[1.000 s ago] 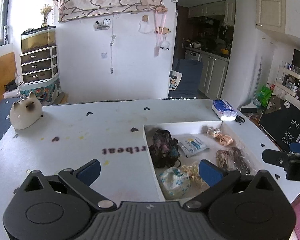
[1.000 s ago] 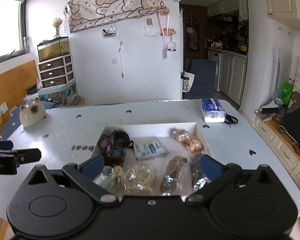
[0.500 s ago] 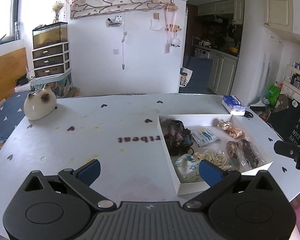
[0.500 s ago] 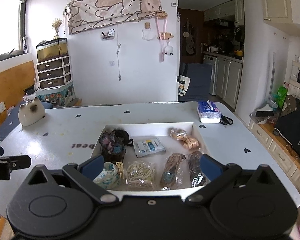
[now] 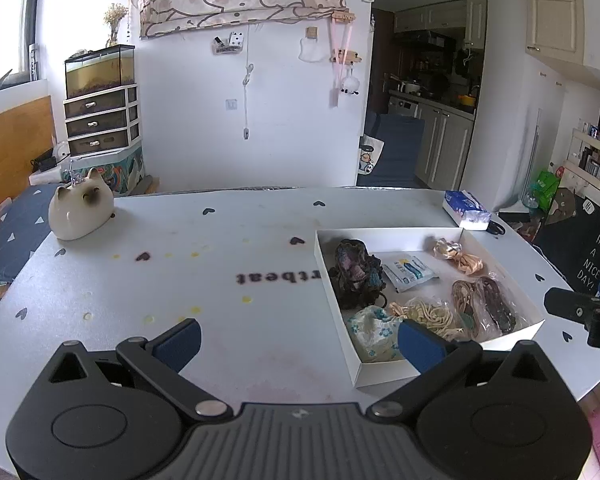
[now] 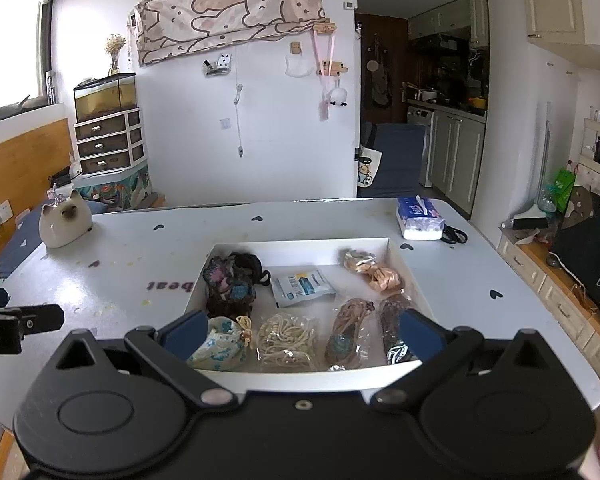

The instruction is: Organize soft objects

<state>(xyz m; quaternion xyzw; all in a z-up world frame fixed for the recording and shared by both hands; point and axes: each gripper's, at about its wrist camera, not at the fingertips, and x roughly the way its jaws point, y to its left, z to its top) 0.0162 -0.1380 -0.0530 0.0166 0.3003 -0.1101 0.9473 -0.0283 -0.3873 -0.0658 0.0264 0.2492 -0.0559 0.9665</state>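
A shallow white box (image 6: 300, 245) (image 5: 384, 235) sits on the table and holds several soft items: a dark floral fabric bundle (image 6: 230, 285) (image 5: 354, 276), a pale blue floral pouch (image 6: 219, 346) (image 5: 370, 330), a cream cord bundle (image 6: 286, 338), a blue-and-white packet (image 6: 302, 285), a peach ribbon (image 6: 374, 270) and two bagged cords (image 6: 348, 330). My left gripper (image 5: 298, 340) is open and empty over the table, left of the box. My right gripper (image 6: 302, 330) is open and empty above the box's near edge.
A ceramic cat figurine (image 5: 80, 212) (image 6: 65, 220) stands at the table's far left. A tissue pack (image 6: 419, 218) and black scissors (image 6: 454, 235) lie beyond the box at the right. The table edge (image 6: 580, 376) drops off at the right.
Both grippers have pulled back and up from the box, so more of the table shows. Both stay open and empty. The items in the box have not moved.
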